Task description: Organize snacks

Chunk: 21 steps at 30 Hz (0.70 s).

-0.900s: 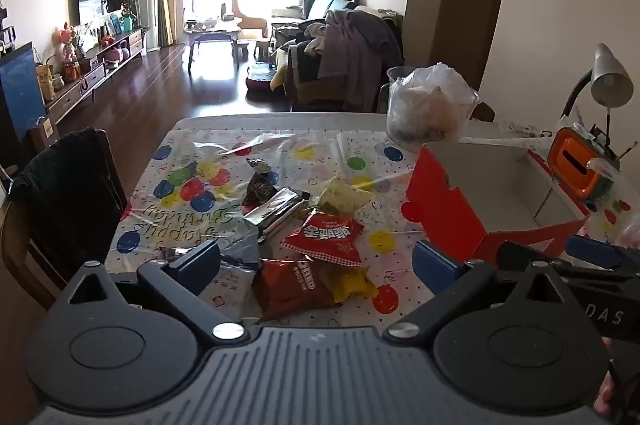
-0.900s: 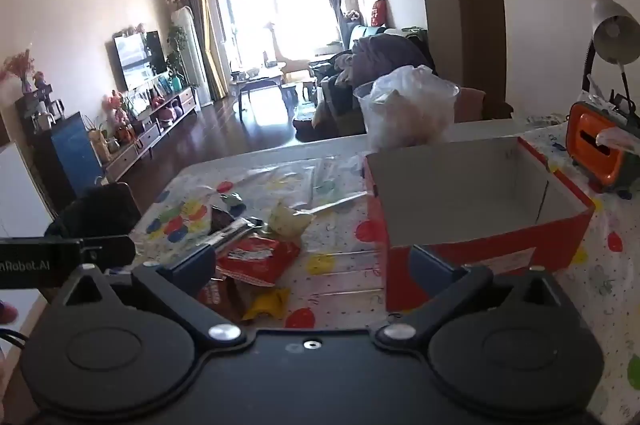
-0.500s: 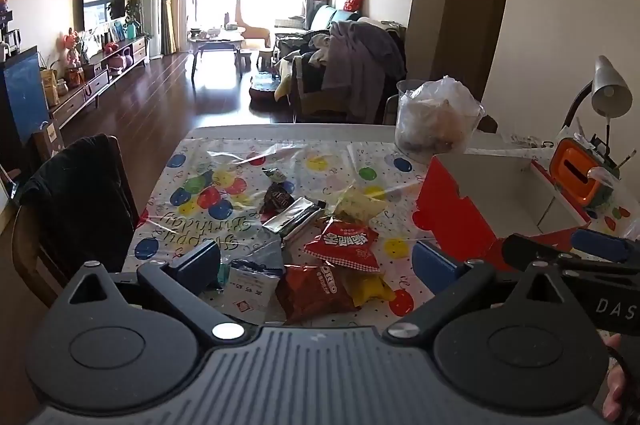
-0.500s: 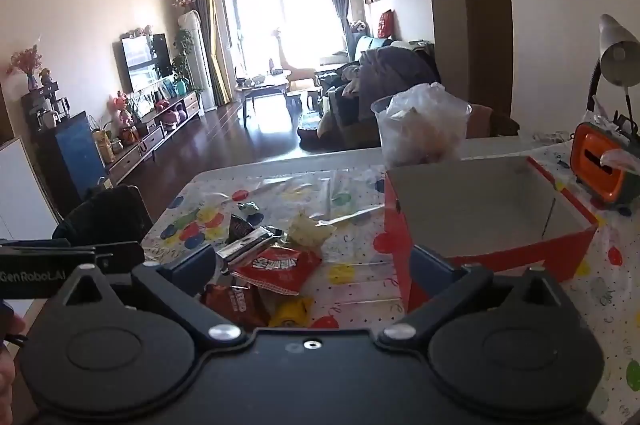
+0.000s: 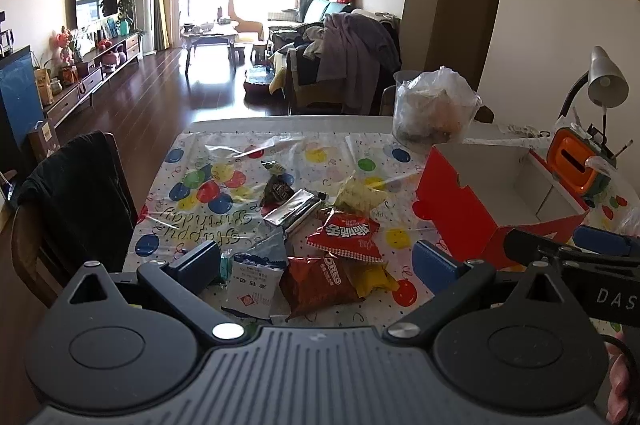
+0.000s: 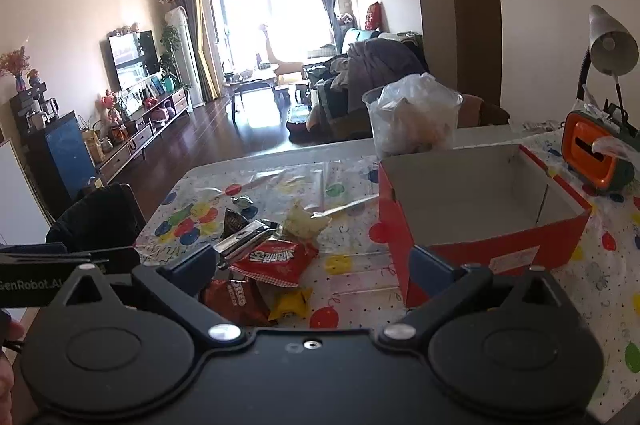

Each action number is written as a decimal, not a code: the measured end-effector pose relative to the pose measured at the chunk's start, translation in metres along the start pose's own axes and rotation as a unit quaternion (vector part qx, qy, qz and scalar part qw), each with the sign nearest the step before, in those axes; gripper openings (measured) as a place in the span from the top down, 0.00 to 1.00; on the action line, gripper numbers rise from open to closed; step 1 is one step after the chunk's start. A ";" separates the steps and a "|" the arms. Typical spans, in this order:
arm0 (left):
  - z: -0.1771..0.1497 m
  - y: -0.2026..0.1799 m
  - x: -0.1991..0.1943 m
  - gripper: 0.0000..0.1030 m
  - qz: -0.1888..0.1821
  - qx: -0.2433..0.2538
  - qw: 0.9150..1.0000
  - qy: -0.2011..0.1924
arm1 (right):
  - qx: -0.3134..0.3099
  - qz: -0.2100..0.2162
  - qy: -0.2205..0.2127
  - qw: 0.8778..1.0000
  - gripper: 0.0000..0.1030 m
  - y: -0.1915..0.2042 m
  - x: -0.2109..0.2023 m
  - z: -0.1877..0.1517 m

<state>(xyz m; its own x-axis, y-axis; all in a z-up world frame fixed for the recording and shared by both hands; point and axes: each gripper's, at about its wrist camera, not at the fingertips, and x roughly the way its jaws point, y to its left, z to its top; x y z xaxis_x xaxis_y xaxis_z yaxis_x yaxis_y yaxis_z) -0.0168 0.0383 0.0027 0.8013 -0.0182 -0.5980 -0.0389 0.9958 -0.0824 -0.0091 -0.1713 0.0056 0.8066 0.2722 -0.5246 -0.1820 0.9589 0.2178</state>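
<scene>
Several snack packets lie in a loose pile on the balloon-print tablecloth: a red packet, a dark red Oreo packet, a white and blue packet, a silver packet and a yellow one. An open red box with an empty white inside stands to their right; it also shows in the right wrist view. My left gripper is open and empty above the near packets. My right gripper is open and empty between the pile and the box.
A clear tub lined with a plastic bag stands behind the box. An orange device and a desk lamp are at the far right. A chair with a dark garment stands at the table's left edge.
Both grippers have drawn back and risen a little, so the pile and the box sit lower and farther in view. Both stay open and empty.
</scene>
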 end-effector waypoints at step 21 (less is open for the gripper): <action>-0.003 0.002 0.006 0.00 -0.002 0.008 1.000 0.018 | -0.001 -0.021 0.025 0.999 0.00 0.000 0.009 0.000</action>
<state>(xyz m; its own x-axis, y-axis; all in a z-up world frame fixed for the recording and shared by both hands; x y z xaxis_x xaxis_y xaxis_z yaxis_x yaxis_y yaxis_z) -0.0140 0.0396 -0.0032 0.7792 -0.0250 -0.6263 -0.0263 0.9970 -0.0725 -0.0022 -0.1689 0.0006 0.7846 0.2361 -0.5733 -0.1504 0.9695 0.1935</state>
